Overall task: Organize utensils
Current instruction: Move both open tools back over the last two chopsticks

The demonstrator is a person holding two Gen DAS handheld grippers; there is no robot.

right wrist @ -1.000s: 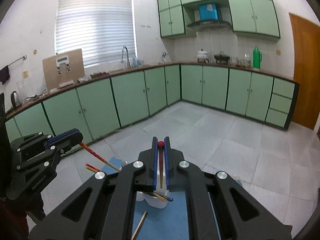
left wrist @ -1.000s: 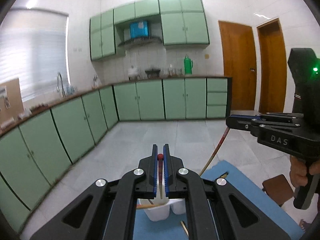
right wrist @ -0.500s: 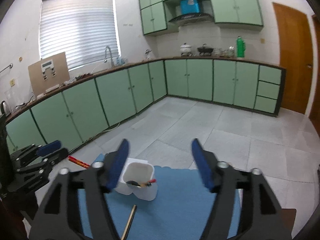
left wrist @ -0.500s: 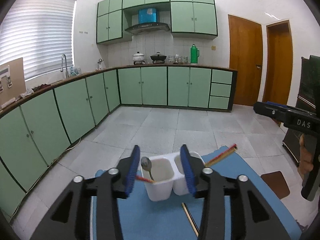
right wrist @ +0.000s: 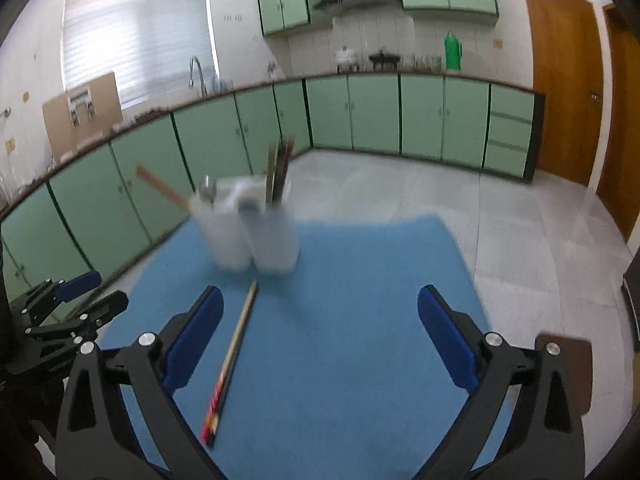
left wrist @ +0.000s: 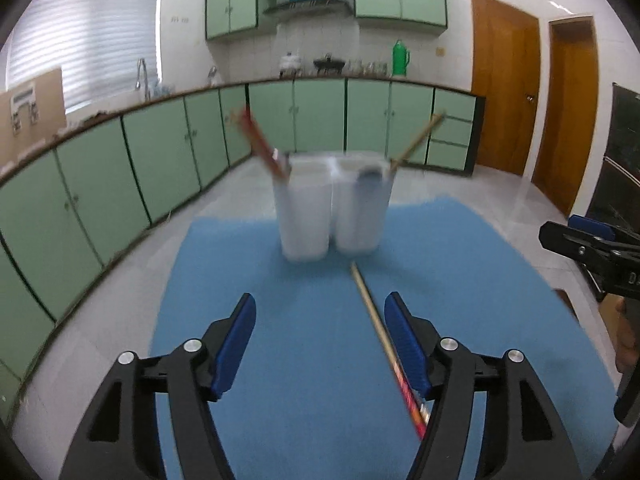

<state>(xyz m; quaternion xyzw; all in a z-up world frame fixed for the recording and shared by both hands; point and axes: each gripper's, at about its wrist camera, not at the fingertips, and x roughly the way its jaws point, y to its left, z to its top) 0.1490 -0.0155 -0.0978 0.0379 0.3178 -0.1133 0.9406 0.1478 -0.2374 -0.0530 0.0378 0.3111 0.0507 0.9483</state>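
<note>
A white two-compartment holder stands blurred at the far side of a blue mat. Red chopsticks lean out of one compartment and a wooden chopstick out of the other. A spoon stands in the holder too. A pair of chopsticks lies flat on the mat. My left gripper hovers low over the mat, jaws opening, gripping nothing, its right finger close beside the lying pair. My right gripper is opening wide, with nothing between its fingers.
The mat covers a small table above a grey tiled floor. A brown stool-like surface sits past the mat's right edge. Green cabinets run along the walls, with wooden doors at the right. A hand holds the right gripper.
Both grippers were shut on red-tipped chopsticks held high; their jaws have spread and the sticks now stand in the holder. Both have dropped toward the mat and the lying pair.
</note>
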